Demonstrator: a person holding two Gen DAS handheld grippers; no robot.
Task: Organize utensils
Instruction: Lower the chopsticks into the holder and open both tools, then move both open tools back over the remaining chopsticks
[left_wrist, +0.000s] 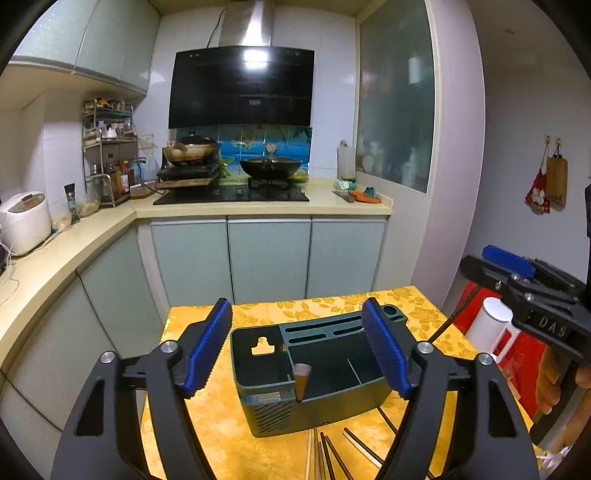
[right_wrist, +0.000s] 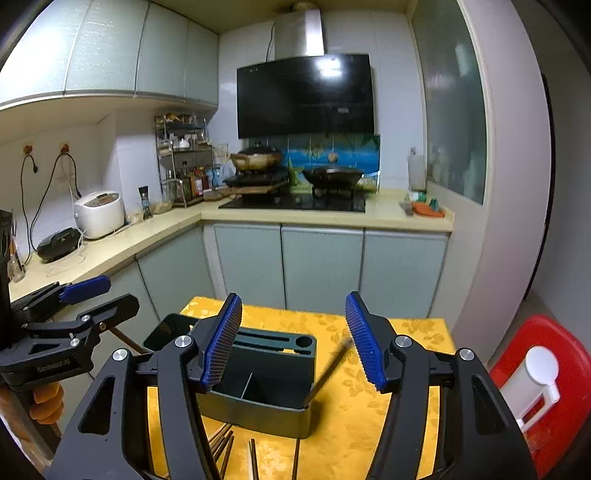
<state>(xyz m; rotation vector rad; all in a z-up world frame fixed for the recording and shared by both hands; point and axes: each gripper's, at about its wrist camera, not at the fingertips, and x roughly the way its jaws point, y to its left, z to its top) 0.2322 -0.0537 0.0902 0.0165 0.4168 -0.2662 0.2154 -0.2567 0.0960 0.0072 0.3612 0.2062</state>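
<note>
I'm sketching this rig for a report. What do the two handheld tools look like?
Both match: the left tool and right tool have matte black angular linkage arms with triangular cutouts, silver pivot bolts, and ribbed blue pads on each finger. White lettering marks each tool's body; from the left wrist it reads partly "DAS". The gripping hand looks orange.

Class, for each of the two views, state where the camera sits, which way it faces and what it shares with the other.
Left wrist: on the left tongs, open, facing the utensil holder and stove; the right tongs show alongside.
Right wrist: on the right tongs, open, over the same holder; the left tongs show alongside.
Shared: holder, chopsticks, yellow tablecloth.
</note>
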